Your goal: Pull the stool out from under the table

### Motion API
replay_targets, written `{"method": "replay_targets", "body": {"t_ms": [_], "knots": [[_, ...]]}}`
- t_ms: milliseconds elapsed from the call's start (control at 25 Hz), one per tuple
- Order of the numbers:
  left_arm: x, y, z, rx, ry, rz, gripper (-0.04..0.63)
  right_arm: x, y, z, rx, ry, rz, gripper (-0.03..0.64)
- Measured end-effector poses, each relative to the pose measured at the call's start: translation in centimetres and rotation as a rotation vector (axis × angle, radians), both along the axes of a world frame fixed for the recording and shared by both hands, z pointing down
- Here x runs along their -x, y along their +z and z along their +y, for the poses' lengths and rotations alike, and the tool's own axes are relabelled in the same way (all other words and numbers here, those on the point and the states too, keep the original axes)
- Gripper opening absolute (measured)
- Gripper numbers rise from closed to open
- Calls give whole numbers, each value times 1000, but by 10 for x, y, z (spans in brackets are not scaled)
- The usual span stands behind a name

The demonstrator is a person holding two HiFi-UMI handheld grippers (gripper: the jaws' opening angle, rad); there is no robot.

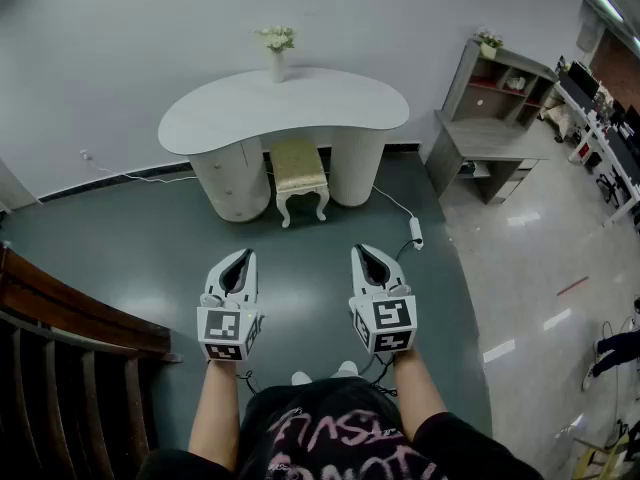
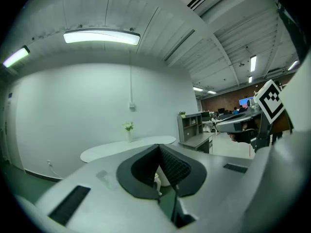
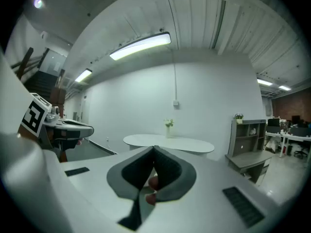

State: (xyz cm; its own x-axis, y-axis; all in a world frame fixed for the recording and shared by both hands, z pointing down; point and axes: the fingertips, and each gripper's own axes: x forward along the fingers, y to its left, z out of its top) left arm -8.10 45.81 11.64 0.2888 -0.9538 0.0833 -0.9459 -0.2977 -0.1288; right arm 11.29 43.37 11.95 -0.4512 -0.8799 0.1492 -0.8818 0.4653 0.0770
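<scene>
Standing well apart from the stool (image 1: 299,168), the person holds both grippers out in front over the bare green floor. The left gripper (image 1: 244,254) has its jaws pressed together on nothing, and the right gripper (image 1: 363,250) is likewise closed and empty. The stool, with a padded cream seat and white carved legs, sits tucked between the two pedestals of the white curved table (image 1: 330,103). Its front half pokes out toward the person.

From here the pull looks likely to go wrong in a few ways. The gap between the pedestals is snug, so a tug from one side only could slew the stool and jam a leg against a pedestal. A knock like that might rock the table and the vase (image 1: 277,65) near its back edge. A pinch on the soft seat edge could slip off. A white power strip (image 1: 416,232) and its cable lie on the floor just right of the stool's path, where they could catch a leg or a foot.

The vase holds a small bunch of pale flowers. The left pedestal's drawers (image 1: 233,180) are shut, so their contents are hidden. The grey shelf unit (image 1: 462,80) at right carries a potted plant (image 1: 489,44) on top. Its compartments hold small items too tiny to name.
</scene>
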Motion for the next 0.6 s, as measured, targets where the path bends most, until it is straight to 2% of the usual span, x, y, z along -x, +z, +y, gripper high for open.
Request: {"method": "replay_targets", "body": {"t_ms": [600], "knots": [[-5, 2, 2, 5, 17, -9, 12, -1, 0, 5, -10, -1, -4, 61]]}}
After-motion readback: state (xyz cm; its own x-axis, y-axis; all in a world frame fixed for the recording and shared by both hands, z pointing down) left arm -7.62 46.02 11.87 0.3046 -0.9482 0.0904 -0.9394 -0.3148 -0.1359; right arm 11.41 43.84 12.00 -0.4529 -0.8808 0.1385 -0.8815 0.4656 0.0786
